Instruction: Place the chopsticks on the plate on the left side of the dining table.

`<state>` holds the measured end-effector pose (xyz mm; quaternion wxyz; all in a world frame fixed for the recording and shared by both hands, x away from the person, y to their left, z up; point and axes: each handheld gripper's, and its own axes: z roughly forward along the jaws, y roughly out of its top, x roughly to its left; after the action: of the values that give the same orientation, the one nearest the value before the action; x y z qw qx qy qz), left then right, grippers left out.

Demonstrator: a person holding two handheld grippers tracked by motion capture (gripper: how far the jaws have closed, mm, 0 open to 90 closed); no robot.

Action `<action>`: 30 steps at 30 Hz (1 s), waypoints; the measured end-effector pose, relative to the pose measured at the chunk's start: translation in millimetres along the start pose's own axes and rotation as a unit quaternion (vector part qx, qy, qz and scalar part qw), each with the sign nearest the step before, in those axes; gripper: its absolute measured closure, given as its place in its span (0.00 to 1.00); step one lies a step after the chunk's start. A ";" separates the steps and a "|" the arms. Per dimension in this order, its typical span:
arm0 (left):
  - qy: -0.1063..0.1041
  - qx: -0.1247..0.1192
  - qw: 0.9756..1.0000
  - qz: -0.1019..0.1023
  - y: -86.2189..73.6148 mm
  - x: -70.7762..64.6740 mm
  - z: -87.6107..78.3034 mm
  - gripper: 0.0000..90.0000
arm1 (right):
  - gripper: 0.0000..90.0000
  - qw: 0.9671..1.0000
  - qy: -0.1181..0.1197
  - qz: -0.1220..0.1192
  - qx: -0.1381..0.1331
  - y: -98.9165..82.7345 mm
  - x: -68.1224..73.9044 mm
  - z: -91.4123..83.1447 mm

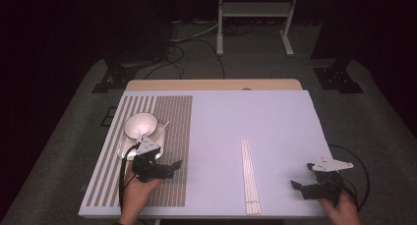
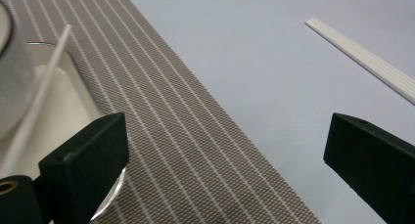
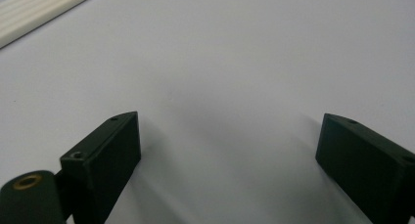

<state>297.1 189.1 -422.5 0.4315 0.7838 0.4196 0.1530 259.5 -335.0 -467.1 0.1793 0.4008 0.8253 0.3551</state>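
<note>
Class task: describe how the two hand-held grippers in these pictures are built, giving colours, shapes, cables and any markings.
The left gripper and the right gripper are black, each with two blocky rectangular jaws bearing small holes. A grey three-cornered plate tops each, marked with small dark dots. A black cable trails from each. A brass-coloured ring sits beside one jaw.

The placemat (image 1: 172,136) is brown with thin white stripes along its length. On it stand a white bowl (image 1: 140,124) and a white plate (image 2: 73,116) bearing a white stick (image 2: 41,92). The table (image 1: 275,122) is pale bluish white; the sticks (image 1: 250,178) are cream. Both tools (image 1: 169,168) (image 1: 301,185) are black with grey top plates.
</note>
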 end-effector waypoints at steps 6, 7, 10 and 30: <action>-0.003 0.008 1.000 0.014 4.4 -13.8 9.1 0.00 | 0.09 1.000 0.000 0.000 0.000 0.0 0.0 0.0; -0.006 0.007 1.000 0.015 5.9 -16.9 10.3 0.00 | 0.09 1.000 0.000 0.001 0.000 0.0 0.1 0.0; -0.009 -0.001 1.000 0.019 9.3 -23.3 12.7 0.00 | 0.09 1.000 0.000 0.000 0.000 0.0 0.0 0.0; -0.029 -0.026 0.998 0.045 31.9 -48.8 39.0 0.00 | 0.09 1.000 0.000 0.001 0.000 -0.1 0.1 -0.1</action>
<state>308.0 120.4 -413.5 0.4564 0.7946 0.3668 0.1607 259.4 -335.0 -467.1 0.1791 0.4016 0.8250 0.3550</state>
